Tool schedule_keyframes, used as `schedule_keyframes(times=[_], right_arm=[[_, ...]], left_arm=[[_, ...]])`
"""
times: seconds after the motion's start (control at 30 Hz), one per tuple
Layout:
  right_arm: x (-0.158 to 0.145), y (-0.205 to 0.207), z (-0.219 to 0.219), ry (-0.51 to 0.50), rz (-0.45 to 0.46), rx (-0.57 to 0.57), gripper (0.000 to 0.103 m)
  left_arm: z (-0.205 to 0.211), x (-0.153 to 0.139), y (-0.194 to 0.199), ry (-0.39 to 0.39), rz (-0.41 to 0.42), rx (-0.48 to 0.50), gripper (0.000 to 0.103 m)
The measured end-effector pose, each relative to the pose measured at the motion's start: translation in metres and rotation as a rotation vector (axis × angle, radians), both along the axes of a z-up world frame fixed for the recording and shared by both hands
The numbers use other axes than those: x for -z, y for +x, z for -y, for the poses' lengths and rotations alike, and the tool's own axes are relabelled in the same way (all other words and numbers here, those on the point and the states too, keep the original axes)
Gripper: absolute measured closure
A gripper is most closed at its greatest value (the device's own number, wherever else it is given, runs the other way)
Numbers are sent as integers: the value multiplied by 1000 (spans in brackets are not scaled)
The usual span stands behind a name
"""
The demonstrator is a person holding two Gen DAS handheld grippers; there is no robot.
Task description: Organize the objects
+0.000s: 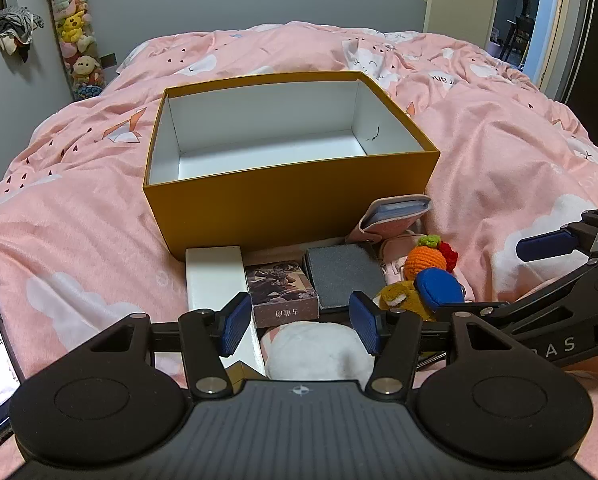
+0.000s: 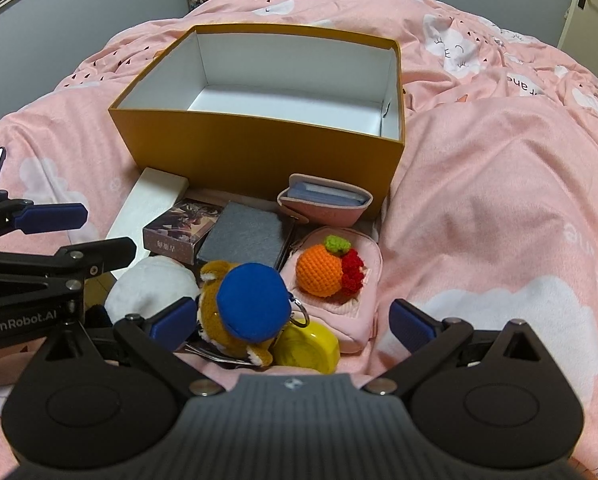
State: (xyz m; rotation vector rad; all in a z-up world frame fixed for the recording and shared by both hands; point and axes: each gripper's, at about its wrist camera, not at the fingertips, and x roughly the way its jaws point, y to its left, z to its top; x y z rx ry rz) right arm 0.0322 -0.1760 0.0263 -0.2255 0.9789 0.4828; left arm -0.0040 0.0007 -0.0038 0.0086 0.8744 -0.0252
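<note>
The box (image 2: 259,148), a rectangular cardboard one with mustard-yellow outer walls and smooth white inner walls, is seen in the upper middle of both views, open at the top, with nothing visible inside. It is placed on a soft pink bedcover (image 2: 479,200) printed with white clouds.

In front of its near wall a cluster of small things is gathered. From left to right in the right wrist view are found: a long white carton (image 2: 147,204) touching the wall of the box, a printed card box (image 2: 183,226), a flat dark grey felt pad (image 2: 247,236), a pink pouch (image 2: 323,202) with cards inside, and a small pink backpack (image 2: 339,308) on which a crocheted orange fruit (image 2: 319,274) with a green top and red berries is laid. Nearer the camera a round white plush (image 2: 151,292), a brown plush toy (image 2: 219,308) with a blue felt cap, and a glossy yellow disc (image 2: 307,344) are seen.

The left gripper (image 1: 299,322) is held open above the white plush and the card box, with nothing gripped. The right gripper (image 2: 291,320) is spread fully wide around the brown plush toy and the yellow disc, the pads not pressing on them.
</note>
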Motion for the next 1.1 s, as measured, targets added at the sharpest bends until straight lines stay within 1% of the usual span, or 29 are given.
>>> schedule_keyframes(times=[0.53, 0.77, 0.87, 0.9, 0.93, 0.97, 1.03, 1.07, 1.1], right_arm=[[1, 1, 0, 3, -7, -3, 1], [0, 2, -2, 10, -5, -29, 1], [-4, 2, -6, 18, 14, -63, 2], [-5, 1, -9, 20, 24, -78, 3], [-8, 1, -11, 25, 36, -97, 6], [-9, 1, -13, 32, 44, -119, 13], [-12, 1, -21, 40, 54, -172, 22], [-13, 1, -25, 43, 57, -203, 26], [-13, 1, -29, 52, 59, -237, 28]], left_arm=[[2, 1, 0, 11, -7, -4, 37], [0, 0, 2, 3, -21, -9, 39], [-7, -3, 1, -8, -24, -1, 41], [-10, -5, 1, -11, -24, -3, 46], [-13, -7, 1, -14, -28, -10, 49], [-18, -8, 2, -20, -35, -24, 52], [-27, -10, 4, -27, -56, -49, 60], [-33, -10, 5, -29, -62, -62, 61], [-37, -10, 5, -28, -66, -74, 62]])
